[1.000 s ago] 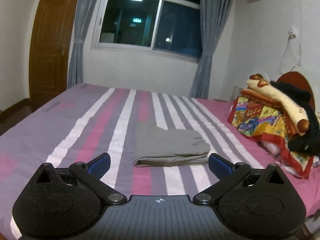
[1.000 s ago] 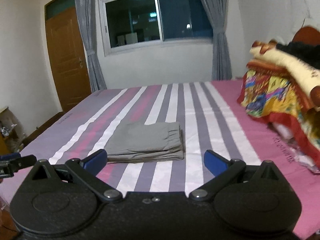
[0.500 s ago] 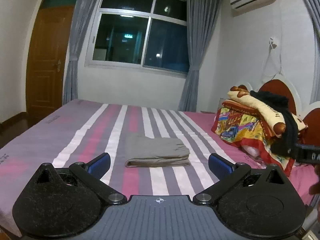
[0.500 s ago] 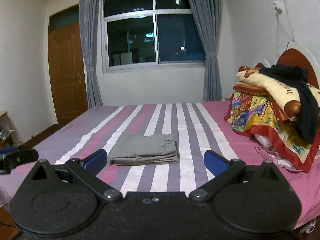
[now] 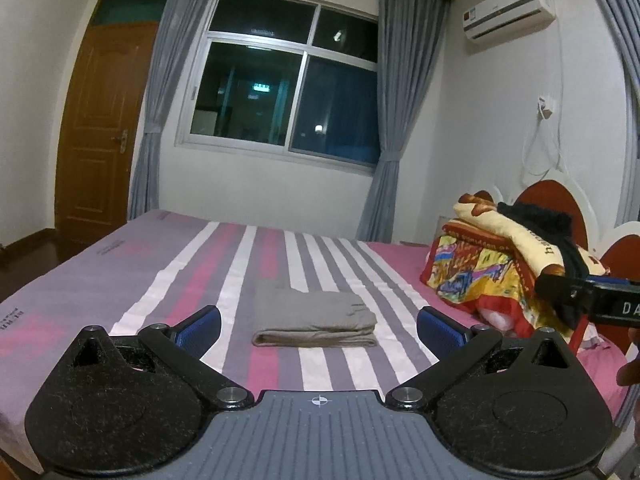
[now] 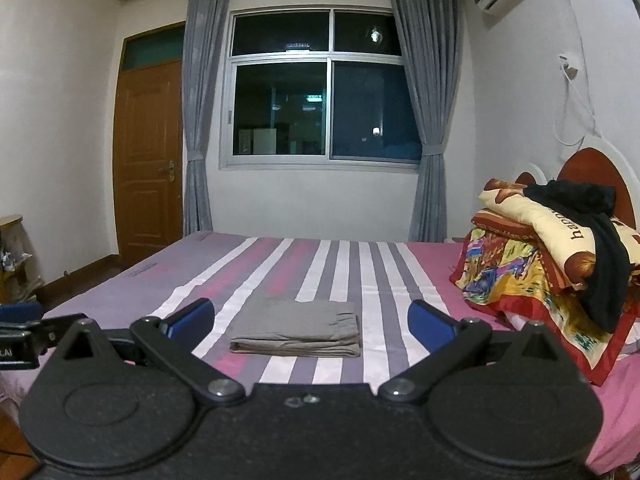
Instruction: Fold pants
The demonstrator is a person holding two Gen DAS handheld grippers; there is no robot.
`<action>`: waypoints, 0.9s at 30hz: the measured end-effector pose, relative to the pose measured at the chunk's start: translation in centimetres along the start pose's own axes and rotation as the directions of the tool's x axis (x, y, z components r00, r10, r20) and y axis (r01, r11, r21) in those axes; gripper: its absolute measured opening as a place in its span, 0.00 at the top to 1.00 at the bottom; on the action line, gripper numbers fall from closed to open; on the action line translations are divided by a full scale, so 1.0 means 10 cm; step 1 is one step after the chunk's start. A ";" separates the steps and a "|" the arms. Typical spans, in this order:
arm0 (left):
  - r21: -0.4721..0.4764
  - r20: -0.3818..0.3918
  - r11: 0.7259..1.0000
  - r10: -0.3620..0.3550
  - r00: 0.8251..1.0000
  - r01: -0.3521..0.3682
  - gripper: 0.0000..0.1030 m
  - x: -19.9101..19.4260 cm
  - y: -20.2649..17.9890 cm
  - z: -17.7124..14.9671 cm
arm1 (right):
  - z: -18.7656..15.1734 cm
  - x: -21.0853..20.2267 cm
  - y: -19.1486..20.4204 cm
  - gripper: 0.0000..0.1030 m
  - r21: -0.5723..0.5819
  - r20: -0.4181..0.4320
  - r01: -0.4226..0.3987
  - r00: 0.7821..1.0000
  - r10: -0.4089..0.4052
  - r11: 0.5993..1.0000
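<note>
One pair of grey pants (image 5: 314, 322) is lying folded into a flat rectangle on the striped bedsheet (image 5: 200, 276), roughly in the middle of the bed, with the folded edge facing the cameras and the waistband end toward the right. Two grippers are hovering at the near side of the bed, well apart from the cloth. The left gripper (image 5: 319, 326) is standing released, its two blue-padded fingers (image 5: 199, 325) spread wide and gripping nothing, with the pants showing in the gap between them farther off. The right gripper (image 6: 311, 321) is likewise standing released, its two blue fingers (image 6: 430, 325) splayed and empty, again framing the one folded garment from a distance. In the left wrist view a dark part of the other tool is poking in at the right edge, and a bit of a hand (image 5: 629, 368) is showing beside it. At the head of the bed, one heap of colourful bedding (image 6: 532, 256) is sitting with one black garment (image 6: 600, 248) draped over it, well apart from the pants. Behind the bed one window (image 6: 320, 92) is showing dark glass, two grey curtains (image 6: 198, 120) are hanging at its sides, one wooden door (image 6: 146, 160) is standing shut on the left, and one air conditioner (image 5: 508, 8) is hanging high on the right wall.
</note>
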State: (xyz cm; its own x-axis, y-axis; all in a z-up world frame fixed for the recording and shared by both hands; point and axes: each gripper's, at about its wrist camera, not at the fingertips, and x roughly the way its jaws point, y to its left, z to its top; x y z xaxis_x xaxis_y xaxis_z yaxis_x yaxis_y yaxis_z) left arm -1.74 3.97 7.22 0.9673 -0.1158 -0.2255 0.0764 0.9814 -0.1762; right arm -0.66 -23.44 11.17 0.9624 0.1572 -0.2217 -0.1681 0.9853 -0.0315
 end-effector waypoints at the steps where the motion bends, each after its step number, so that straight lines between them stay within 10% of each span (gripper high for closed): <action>1: 0.001 0.001 1.000 0.000 1.000 0.000 0.00 0.00 -0.01 0.00 | -0.01 -0.01 0.01 0.00 0.001 0.000 -0.002 1.000 0.002 1.000; 27: 0.017 0.012 1.000 -0.004 1.000 0.004 0.00 -0.06 -0.11 0.00 | -0.06 -0.09 0.06 0.00 0.008 0.003 -0.007 1.000 0.007 1.000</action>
State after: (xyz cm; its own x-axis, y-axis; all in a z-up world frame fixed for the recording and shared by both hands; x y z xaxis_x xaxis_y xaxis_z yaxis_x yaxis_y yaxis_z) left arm -2.40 2.96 7.55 0.9699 -0.1180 -0.2130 0.0844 0.9834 -0.1603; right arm -1.73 -23.03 10.75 0.9619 0.1640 -0.2188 -0.1730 0.9847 -0.0224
